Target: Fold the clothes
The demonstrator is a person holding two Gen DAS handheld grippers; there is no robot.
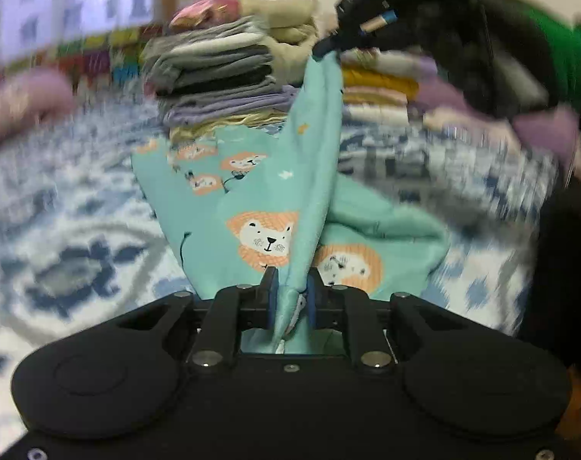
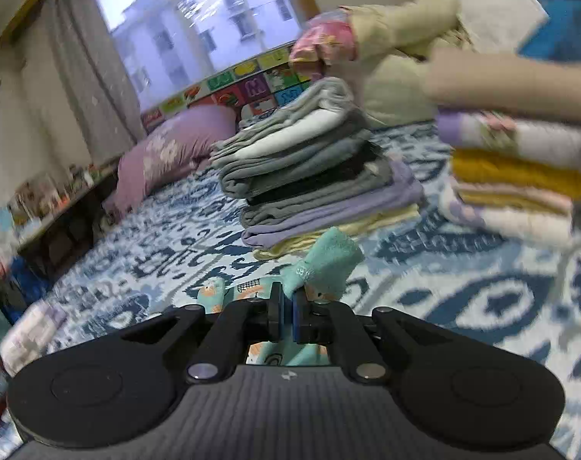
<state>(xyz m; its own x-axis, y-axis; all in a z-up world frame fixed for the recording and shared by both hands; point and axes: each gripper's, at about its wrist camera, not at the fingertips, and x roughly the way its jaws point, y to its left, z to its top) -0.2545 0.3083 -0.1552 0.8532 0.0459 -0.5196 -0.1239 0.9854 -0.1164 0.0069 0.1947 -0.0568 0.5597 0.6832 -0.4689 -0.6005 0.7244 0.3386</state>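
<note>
Motion blur softens both views, and the left wrist view is the worse of the two: the blue-and-white patterned bedspread [image 1: 79, 230] reads only as smears. The left gripper [image 1: 292, 291] is clamped on a gathered fold of the teal lion-print garment [image 1: 252, 207], which lies on the bedspread in front of the grey-and-lilac stack of folded clothes [image 1: 217, 76]; a taut ridge of it rises to the right gripper [image 1: 325, 48], whose fingertips are largely hidden by its own black body. In the right wrist view, the right gripper [image 2: 288, 306] is pinched on a ribbed teal cuff [image 2: 329, 257]; small marks on the cuff are unreadable. A second stack, yellow and white [image 2: 520, 184], stands right of the first and is cut off by the frame. Behind the stacks lie a purple pillow [image 2: 171, 149] and a row of coloured picture tiles [image 2: 229, 88] under the window [image 2: 198, 19]; the tile lettering is illegible.
</note>
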